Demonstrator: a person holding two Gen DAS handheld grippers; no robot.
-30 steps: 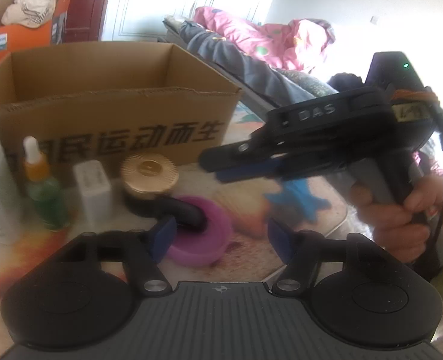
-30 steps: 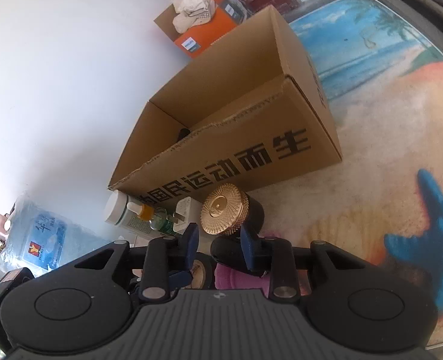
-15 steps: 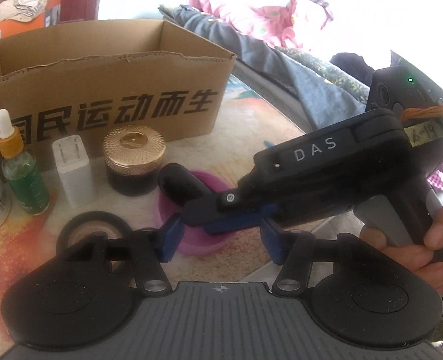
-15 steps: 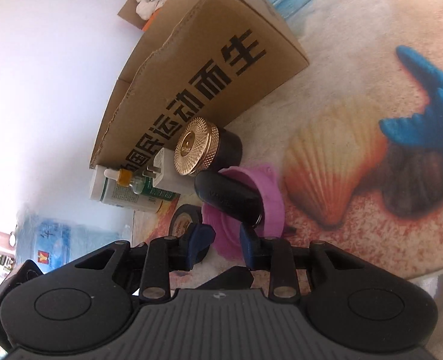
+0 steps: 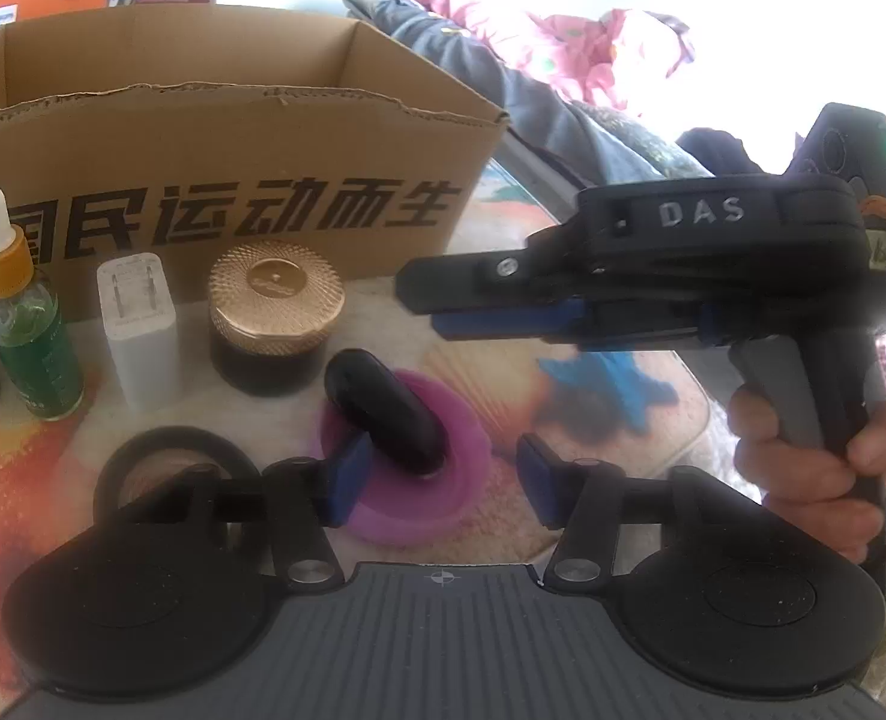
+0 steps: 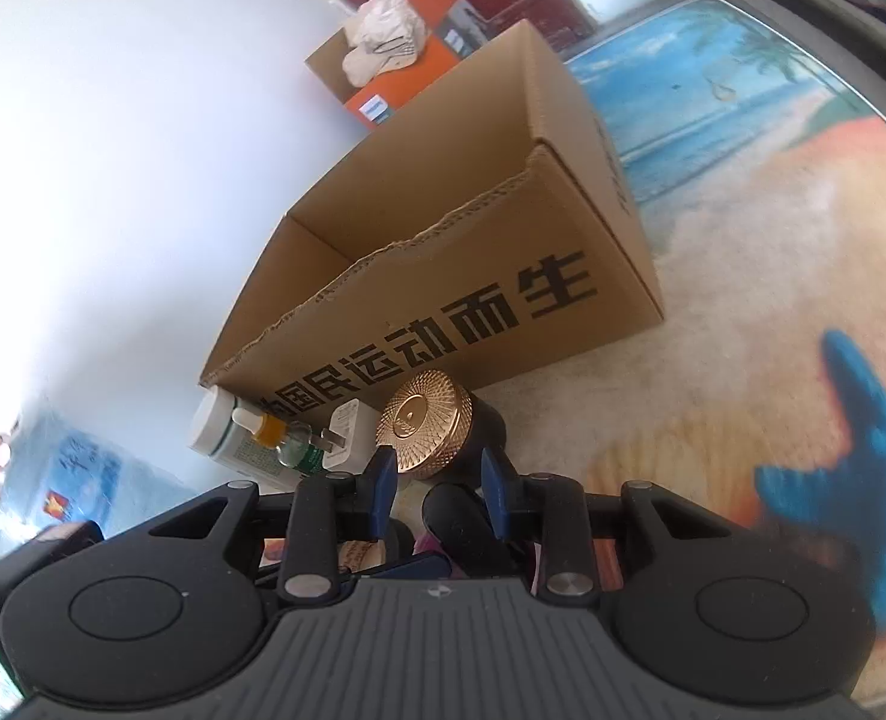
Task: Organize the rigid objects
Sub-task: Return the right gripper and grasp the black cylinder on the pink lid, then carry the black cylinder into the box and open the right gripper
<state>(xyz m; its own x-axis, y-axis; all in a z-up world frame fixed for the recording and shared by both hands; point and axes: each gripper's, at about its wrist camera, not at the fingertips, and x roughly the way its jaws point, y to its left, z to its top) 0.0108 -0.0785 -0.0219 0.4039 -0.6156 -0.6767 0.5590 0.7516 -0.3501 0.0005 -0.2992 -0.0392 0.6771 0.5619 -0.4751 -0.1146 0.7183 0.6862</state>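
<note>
A black oblong case lies slanted across a pink round disc on the beach-print table. My left gripper straddles the disc with its jaws closing. Its left pad sits at the case's near end, and the right pad is clear of the disc. My right gripper, held by a hand, hovers above the table at the right, narrowly open with nothing in it. In the right wrist view that gripper frames a gold-lidded dark jar, with the case just below.
An open cardboard box stands behind the row. Before it are a green dropper bottle, a white charger, the jar and a black tape ring. A white bottle stands leftmost. Bedding lies beyond the table's right edge.
My right gripper dipped to the black case on the pink disc and has lifted away without it. The case now lies more slanted. My left jaws have narrowed around the disc.
</note>
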